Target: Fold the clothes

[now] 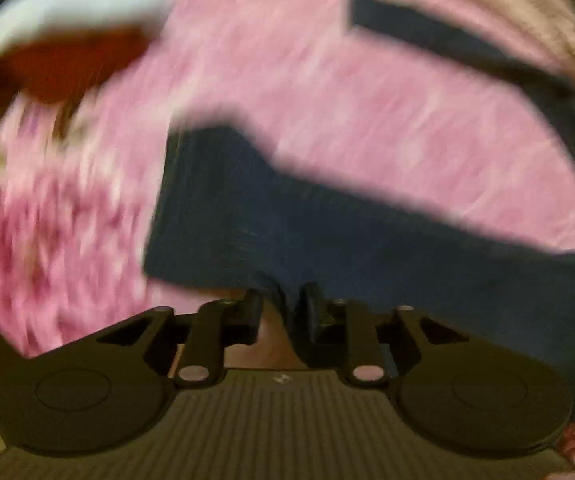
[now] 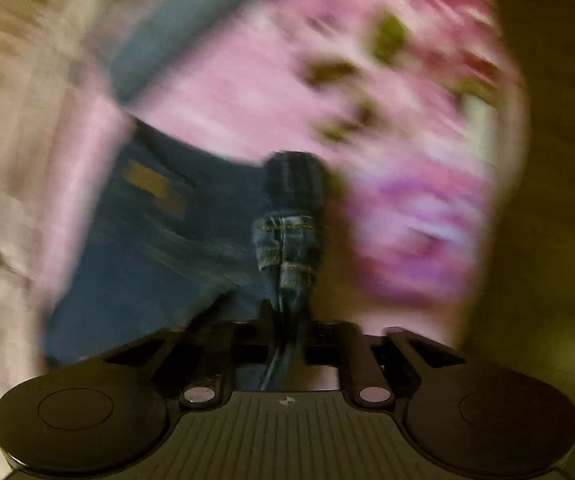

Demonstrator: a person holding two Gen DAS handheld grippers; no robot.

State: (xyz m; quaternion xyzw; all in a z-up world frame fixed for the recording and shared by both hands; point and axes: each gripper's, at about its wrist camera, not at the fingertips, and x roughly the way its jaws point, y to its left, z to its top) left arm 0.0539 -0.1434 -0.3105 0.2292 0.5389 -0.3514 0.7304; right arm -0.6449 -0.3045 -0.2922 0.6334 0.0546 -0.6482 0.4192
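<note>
Dark blue jeans [image 1: 327,232] lie over a pink floral cloth [image 1: 327,92]. My left gripper [image 1: 283,304] is shut on an edge of the jeans, which spread up and to the right from its jaws. In the right wrist view my right gripper [image 2: 287,312] is shut on a bunched, stitched hem of the jeans [image 2: 287,248]. The rest of the jeans [image 2: 159,240], with a brown patch [image 2: 151,186], lies to the left. Both views are blurred by motion.
The pink floral cloth [image 2: 271,80] covers the surface. A pale blue item [image 1: 59,12] and a dark red item [image 1: 67,64] sit at the upper left of the left wrist view. A dark wood surface [image 2: 559,160] shows right of the cloth.
</note>
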